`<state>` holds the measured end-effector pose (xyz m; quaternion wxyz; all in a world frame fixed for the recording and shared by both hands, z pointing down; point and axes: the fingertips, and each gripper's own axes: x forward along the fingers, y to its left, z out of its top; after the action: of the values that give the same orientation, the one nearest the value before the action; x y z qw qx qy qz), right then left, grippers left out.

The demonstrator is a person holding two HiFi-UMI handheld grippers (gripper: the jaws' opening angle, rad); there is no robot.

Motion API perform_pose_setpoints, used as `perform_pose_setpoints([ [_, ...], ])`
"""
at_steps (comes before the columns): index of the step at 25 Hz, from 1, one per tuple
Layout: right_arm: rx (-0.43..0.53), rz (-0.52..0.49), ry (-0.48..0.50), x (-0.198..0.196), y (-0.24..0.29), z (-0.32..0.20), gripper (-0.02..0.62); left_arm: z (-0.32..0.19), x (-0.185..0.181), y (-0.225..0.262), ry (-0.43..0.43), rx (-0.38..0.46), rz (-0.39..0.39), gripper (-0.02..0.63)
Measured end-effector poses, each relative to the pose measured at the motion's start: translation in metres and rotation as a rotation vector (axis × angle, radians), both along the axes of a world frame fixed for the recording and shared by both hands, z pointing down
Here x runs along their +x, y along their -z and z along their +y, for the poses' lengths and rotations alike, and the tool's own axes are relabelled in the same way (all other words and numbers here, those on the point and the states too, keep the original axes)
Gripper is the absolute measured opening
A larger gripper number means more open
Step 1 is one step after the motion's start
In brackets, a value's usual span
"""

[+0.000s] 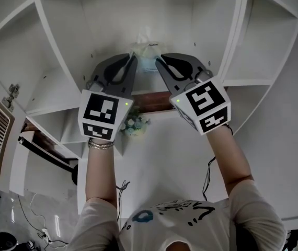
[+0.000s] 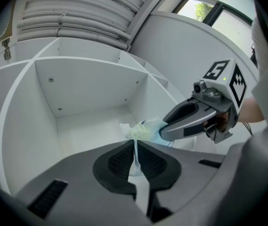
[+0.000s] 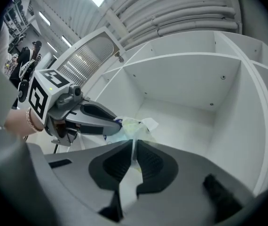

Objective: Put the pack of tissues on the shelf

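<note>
Two grippers share one small load. Nearest, the left gripper (image 2: 135, 144) has its jaws pressed together on a thin flap of the wrapper (image 2: 134, 166), and the right gripper (image 3: 133, 144) is clamped the same way on the film at the other end. Just past both sets of fingertips, and between them, sits the pack of tissues (image 1: 148, 59), a pale, crumpled bundle. Whether it already touches the board below cannot be told. Beyond the tips lies an open compartment of the white shelf (image 2: 82, 86). By its look the pack is light, soft and easily squashed, and its film is slick and liable to slip or tear. The end flaps suit a pinch, while gripping the body would dent it
</note>
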<state>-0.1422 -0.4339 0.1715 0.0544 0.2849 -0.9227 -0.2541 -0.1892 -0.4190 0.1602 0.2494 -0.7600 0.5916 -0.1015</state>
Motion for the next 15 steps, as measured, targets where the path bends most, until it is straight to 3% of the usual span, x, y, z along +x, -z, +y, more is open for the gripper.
perform_pose_setpoints([
  [10, -0.031, 0.077, -0.018, -0.011, -0.006, -0.022, 0.038, -0.022, -0.009, -0.003, 0.015, -0.075, -0.013, 0.026],
  [15, -0.069, 0.160, -0.016, -0.018, -0.020, -0.034, 0.038, -0.036, -0.015, -0.018, 0.018, -0.174, 0.000, 0.026],
])
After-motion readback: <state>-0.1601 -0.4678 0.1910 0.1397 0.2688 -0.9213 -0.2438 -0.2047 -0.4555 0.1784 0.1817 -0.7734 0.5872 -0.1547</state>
